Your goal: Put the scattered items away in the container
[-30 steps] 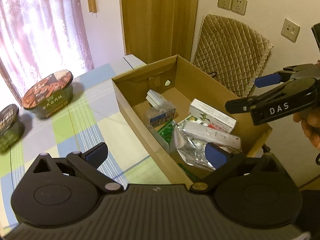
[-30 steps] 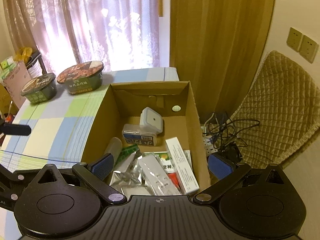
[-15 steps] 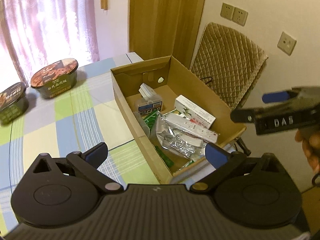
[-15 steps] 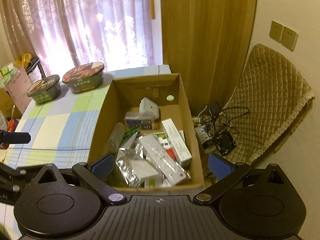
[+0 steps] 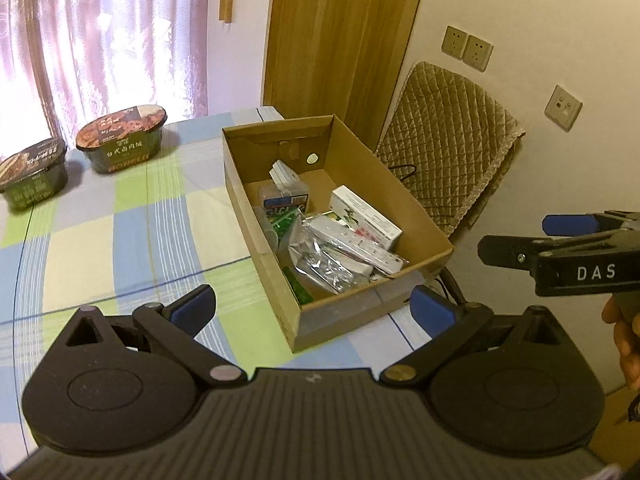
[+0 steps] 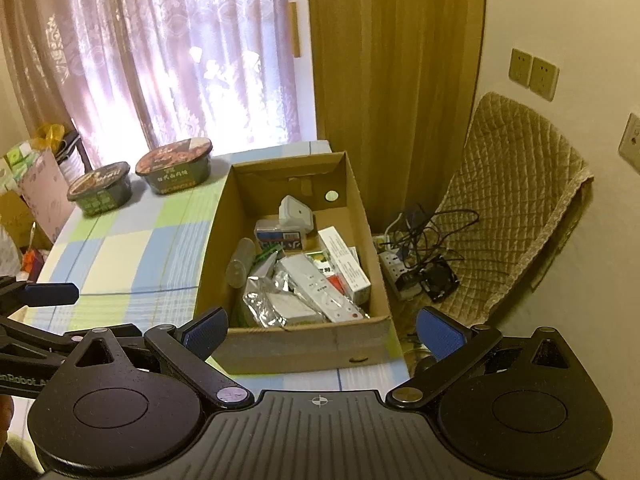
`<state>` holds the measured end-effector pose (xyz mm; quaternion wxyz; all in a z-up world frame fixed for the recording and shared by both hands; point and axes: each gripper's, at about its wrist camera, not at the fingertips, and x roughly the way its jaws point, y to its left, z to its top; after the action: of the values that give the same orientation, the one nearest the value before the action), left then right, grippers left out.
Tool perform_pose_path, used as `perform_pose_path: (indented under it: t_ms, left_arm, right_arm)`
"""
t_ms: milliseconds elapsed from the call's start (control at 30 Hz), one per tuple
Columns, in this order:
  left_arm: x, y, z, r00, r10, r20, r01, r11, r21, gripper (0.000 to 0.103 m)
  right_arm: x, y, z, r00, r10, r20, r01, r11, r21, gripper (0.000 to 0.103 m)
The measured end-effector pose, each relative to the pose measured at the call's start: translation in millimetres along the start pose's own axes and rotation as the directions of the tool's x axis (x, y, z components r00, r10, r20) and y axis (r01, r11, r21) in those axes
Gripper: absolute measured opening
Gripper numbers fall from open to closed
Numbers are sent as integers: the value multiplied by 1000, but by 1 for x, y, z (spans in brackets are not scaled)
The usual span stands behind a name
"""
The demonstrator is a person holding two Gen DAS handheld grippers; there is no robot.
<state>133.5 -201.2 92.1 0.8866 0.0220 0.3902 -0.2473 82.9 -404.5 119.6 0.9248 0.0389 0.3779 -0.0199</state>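
On the checked worktop [image 5: 100,248], the box [image 5: 412,216] stood at the right edge, holding a remote [image 6: 320,288], a foil bag [image 6: 264,304] and small cartons. At 10 o'clock from it were two noodle bowls [image 5: 122,138], well apart from the box. The left gripper [image 5: 312,308] and the right gripper [image 6: 322,330] hung above the near end, their fingers wide open and empty.

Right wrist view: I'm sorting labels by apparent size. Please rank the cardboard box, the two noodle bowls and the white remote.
1. cardboard box
2. two noodle bowls, alike; the farther-left one looks slightly smaller
3. white remote
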Motion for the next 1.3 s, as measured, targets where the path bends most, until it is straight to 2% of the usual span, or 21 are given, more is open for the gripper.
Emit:
perform_pose_path:
  t_ms: [400,667,900,1300]
  left_arm:
    - [-28,-20,-20,999,35,17,-34,997,-74,102]
    - [-33,-23,-35,997,73,-24,-75,991,-111,102]
    - [-39,-18,-48,996,81,-26,-84,987,-136,102]
    - [-45,-14,-49,997,80,-9,-80,986,-145,102]
  right_arm:
    - [-30,3,-22,999,-36,-11,36,999,-28,103]
    - [-42,12,-33,999,-30,-38,27,997,-68,103]
    - [-44,19,-42,998,-24,-55,20,997,-77,103]
    - [-40,28,-47,998,-8,-68,3,997,-75,103]
